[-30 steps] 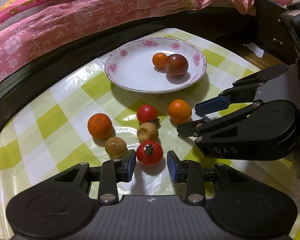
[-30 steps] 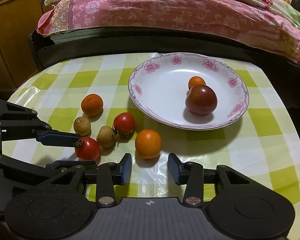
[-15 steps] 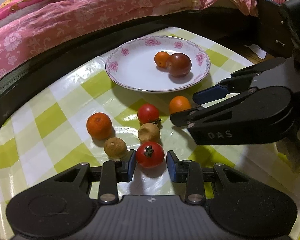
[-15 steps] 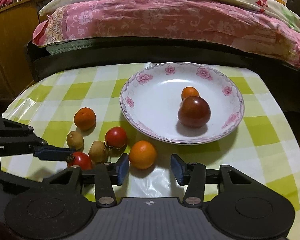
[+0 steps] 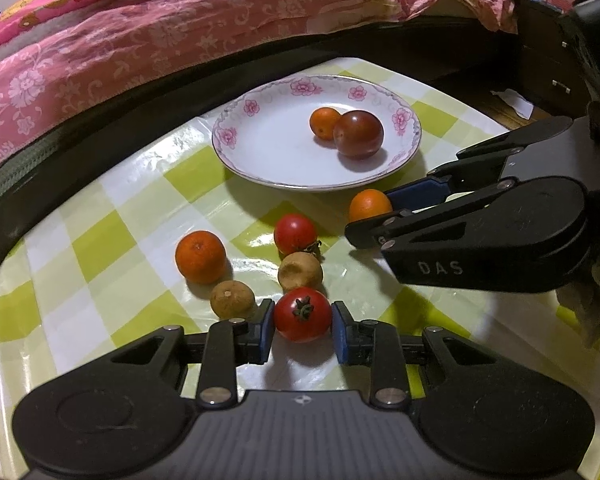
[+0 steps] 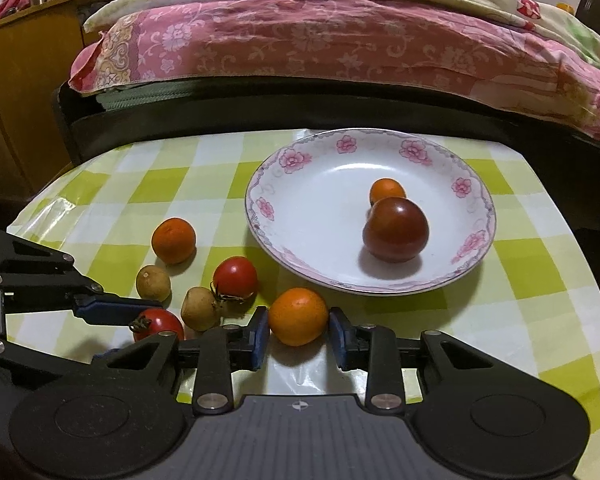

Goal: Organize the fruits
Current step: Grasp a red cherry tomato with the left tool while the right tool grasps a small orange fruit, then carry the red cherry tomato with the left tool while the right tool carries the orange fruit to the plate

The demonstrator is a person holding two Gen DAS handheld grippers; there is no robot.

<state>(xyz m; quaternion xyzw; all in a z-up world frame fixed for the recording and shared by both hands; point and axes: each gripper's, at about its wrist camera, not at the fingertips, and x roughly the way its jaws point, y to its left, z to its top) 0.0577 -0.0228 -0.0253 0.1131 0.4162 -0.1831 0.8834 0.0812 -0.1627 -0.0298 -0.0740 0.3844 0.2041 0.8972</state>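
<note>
Both of your grippers have closed in since 1 second ago: your left gripper (image 5: pixel 303 326) now has its 2 blue pads pressed against the sides of a red tomato (image 5: pixel 302 314), and your right gripper (image 6: pixel 299 338) has slid forward so the orange (image 6: pixel 298 315) sits between its pads, the left pad touching while a thin gap shows at the right pad. Both fruits rest on the checked tablecloth (image 6: pixel 532 280). Nearby lie a second tomato (image 5: pixel 295 234), 2 brown fruits (image 5: pixel 232 299) and a tangerine (image 5: pixel 200 256). Your floral plate (image 6: pixel 284 216) holds a dark tomato (image 6: pixel 395 228) touching a small orange fruit (image 6: pixel 387 191).
</note>
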